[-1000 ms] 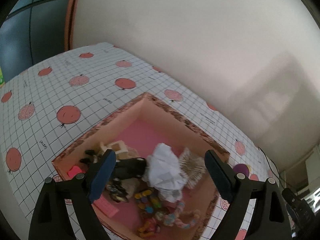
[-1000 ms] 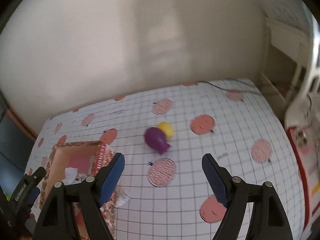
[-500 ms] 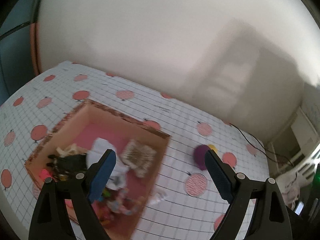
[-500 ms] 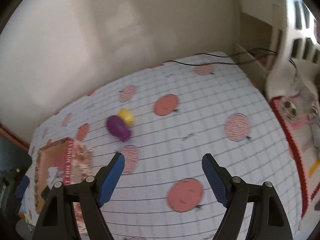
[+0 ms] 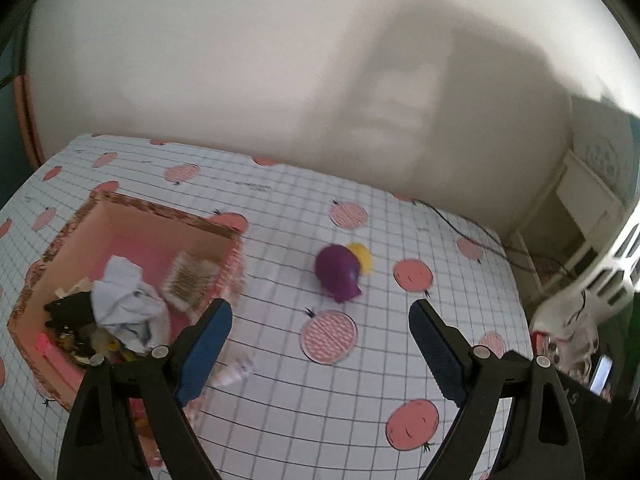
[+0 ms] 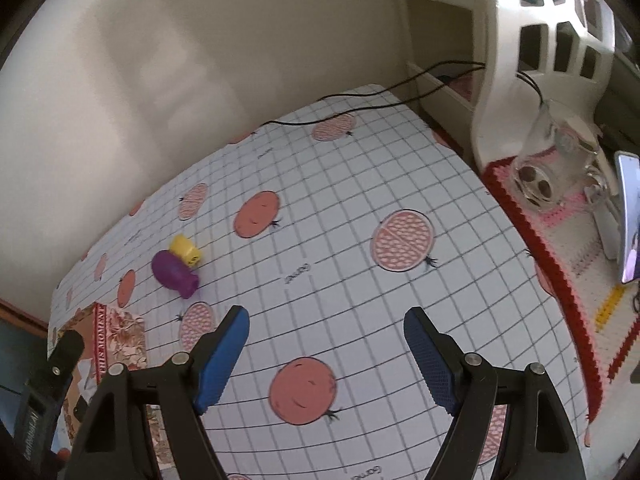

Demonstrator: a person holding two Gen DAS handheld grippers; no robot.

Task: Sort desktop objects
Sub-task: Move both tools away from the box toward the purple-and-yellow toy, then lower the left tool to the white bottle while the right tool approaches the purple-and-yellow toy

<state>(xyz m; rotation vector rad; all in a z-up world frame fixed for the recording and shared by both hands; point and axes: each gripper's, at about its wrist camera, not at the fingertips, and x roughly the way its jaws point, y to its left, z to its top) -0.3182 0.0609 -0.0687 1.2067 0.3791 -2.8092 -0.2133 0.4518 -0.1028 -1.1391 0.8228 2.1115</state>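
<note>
Though blurred, box (image 5: 132,216) contents (partly hidden)

Glossy purple plastic toy (image 5: 338,271); crumpled paper (image 5: 124,304); patterned cardboard box (image 5: 168,219).

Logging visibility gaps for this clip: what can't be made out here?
- Box contents, left wrist view: jumbled, partly behind the left gripper finger; right wrist view cuts the box off.
- Yellow piece: half hidden by the purple toy.
- White scrap: blurred.
</note>
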